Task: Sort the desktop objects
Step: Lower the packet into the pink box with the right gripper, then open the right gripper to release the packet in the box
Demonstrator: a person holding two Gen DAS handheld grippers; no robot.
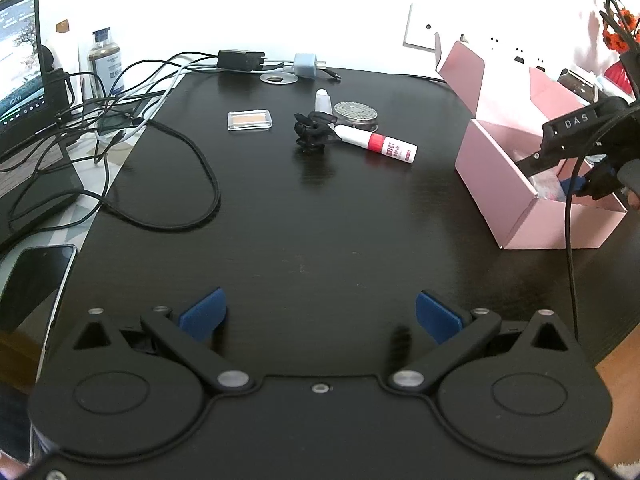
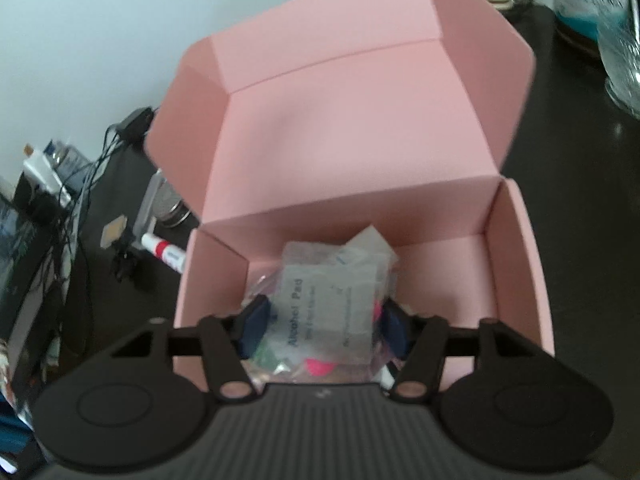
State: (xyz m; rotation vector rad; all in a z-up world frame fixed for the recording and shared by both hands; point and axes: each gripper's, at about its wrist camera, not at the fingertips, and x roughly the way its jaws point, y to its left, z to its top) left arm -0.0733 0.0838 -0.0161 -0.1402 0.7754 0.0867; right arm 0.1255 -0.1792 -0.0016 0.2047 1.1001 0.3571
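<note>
My left gripper (image 1: 320, 314) hangs open and holds nothing above the near part of the dark table (image 1: 320, 232). Further back lie a clear case with a tan insert (image 1: 249, 120), a black hair clip (image 1: 314, 133), a white tube with a red band (image 1: 376, 144), a small white bottle (image 1: 323, 100) and a round metal tin (image 1: 355, 114). An open pink box (image 2: 360, 120) stands at the right. My right gripper (image 2: 325, 328) reaches into it, its blue pads (image 2: 256, 326) closed against a clear bag of alcohol pads (image 2: 320, 296).
Black cables (image 1: 180, 184) loop over the table's left part. A phone (image 1: 32, 280) and a lit screen (image 1: 20, 60) sit at the left edge. Chargers (image 1: 240, 60) lie at the back. A glass jar (image 2: 588, 0) stands behind the pink box (image 1: 532, 200).
</note>
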